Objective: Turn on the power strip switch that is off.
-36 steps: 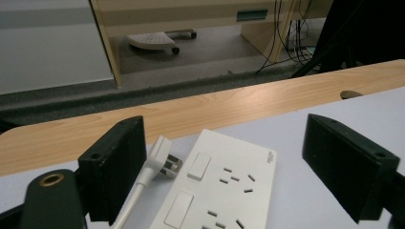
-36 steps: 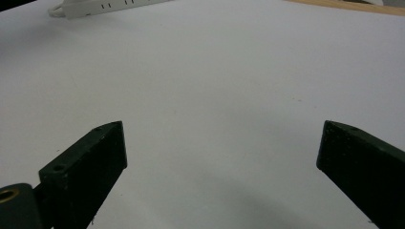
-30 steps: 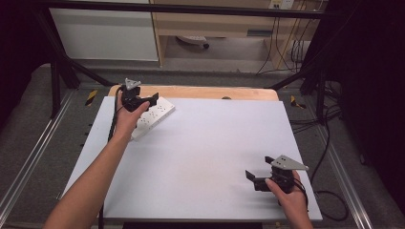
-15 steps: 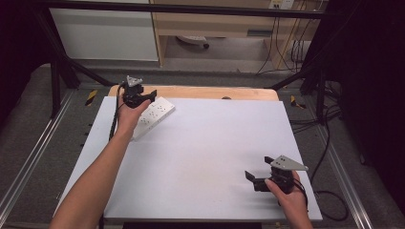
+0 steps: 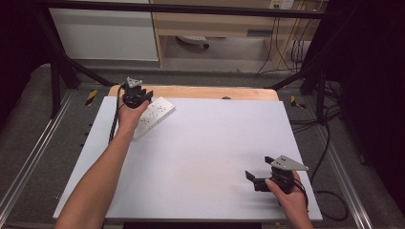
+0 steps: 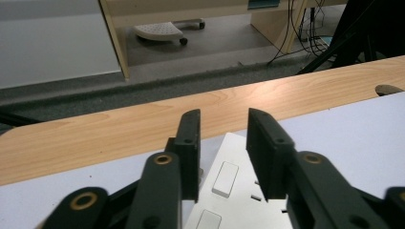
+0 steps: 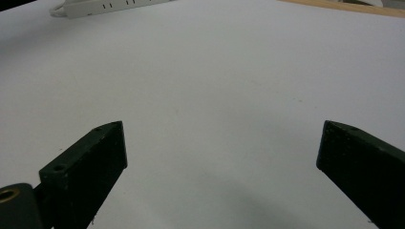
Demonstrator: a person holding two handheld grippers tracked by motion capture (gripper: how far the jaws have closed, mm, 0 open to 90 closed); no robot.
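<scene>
A white power strip (image 5: 157, 113) lies slanted at the far left of the white tabletop (image 5: 205, 143). My left gripper (image 5: 139, 95) hovers over the strip's far end, and the hand behind it covers the near part. In the left gripper view the jaws (image 6: 222, 124) stand a narrow gap apart with nothing between them, and the power strip's sockets (image 6: 229, 191) lie just beneath. My right gripper (image 5: 258, 168) rests near the front right corner. Its jaws (image 7: 222, 138) are spread wide over bare table, and the power strip (image 7: 110, 5) shows far off.
A wooden strip (image 5: 200, 91) runs along the table's far edge, with a cable cut-out (image 6: 389, 89) in it. Beyond it is grey floor, a white cabinet (image 5: 105, 33) and a wooden desk with hanging cables (image 5: 286, 43). Black frame bars flank the table.
</scene>
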